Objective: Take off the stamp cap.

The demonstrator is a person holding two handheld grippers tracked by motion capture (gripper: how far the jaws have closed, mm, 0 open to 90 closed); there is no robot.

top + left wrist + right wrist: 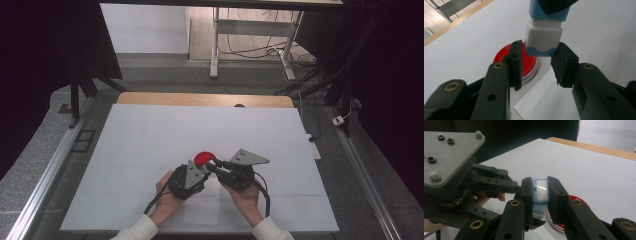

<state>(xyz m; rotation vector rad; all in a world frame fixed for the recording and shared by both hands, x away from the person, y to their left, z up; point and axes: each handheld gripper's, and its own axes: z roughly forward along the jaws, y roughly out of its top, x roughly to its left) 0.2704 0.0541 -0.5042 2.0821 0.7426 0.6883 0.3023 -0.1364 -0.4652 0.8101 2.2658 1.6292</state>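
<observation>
Grippers meet over the near middle of the table, both on one small blue-and-white block (541, 192). The right gripper (540, 195) has its jaws drawn narrow and clamped on the block's two long sides, holding it clear of the surface. The left gripper (537, 58) comes at the same block from the other side; its jaws stand at the lower blue end, one on each flank, nearly touching it. Whether its pads actually press the plastic is hard to judge, since the view along the jaws blurs at that spot, though they look snug against it. In the high view the left gripper (192, 175) and the right gripper (227, 170) sit close together, a hand behind each.

Just below and beyond the block lies a round red dish (526, 63) with a clear rim, flat on the white sheet (150, 140) that covers the table (200, 99). A wooden edge of the table shows at the far side. Beyond it stand grey floor, metal legs of a second table (215, 55) and loose cables (250, 50); dark curtains flank both sides.
</observation>
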